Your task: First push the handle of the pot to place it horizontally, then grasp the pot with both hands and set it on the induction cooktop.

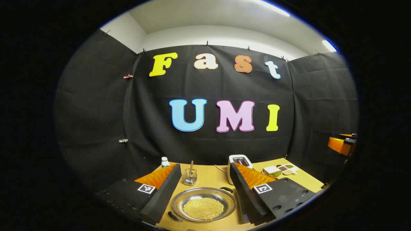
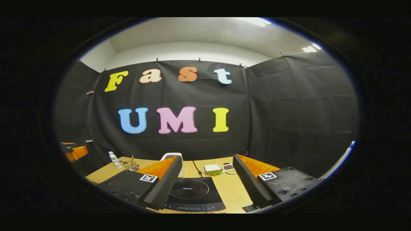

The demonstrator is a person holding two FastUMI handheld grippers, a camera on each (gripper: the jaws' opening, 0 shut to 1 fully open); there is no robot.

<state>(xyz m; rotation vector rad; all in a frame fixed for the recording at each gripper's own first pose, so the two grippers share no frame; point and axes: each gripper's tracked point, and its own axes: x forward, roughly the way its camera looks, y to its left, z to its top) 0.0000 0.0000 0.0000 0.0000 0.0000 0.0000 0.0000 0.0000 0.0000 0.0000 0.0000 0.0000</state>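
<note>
Spread wide and empty, the left gripper frames the pot on the table, ready to nudge a handle, while the right gripper, equally agape, overlooks the induction cooktop.

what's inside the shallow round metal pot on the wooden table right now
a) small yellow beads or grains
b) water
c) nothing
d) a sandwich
a: in the left gripper view the shallow round metal pot holds a heap of small yellow beads or grains in its middle, and it sits on the wooden table between the left gripper's open fingers.
</note>
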